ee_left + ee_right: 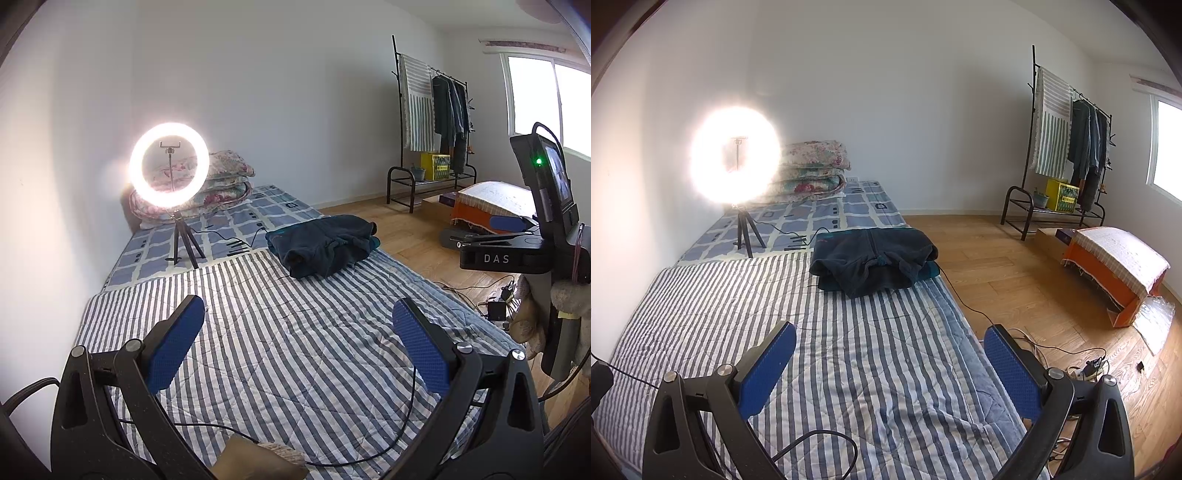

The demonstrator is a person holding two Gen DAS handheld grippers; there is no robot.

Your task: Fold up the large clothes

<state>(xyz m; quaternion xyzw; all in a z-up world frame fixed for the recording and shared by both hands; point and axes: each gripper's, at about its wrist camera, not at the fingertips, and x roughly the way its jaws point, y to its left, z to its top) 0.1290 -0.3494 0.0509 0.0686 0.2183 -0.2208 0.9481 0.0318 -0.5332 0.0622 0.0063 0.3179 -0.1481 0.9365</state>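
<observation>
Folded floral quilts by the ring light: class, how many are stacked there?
2 can be told apart: the upper quilt lies on the lower quilt, at the bed's far end against the wall. The ring light's glare may hide more.

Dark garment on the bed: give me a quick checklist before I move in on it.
1. Left tool open, nothing held: ok.
2. Right tool open, nothing held: ok.
3. Garment in view of both cameras: ok.
4. Garment laid flat for folding: not ok, it lies bunched.
5. Striped cover between tools and garment free of objects: ok.
6. Thin cable clear of garment: not ok, it runs up to the garment's edge.
</observation>
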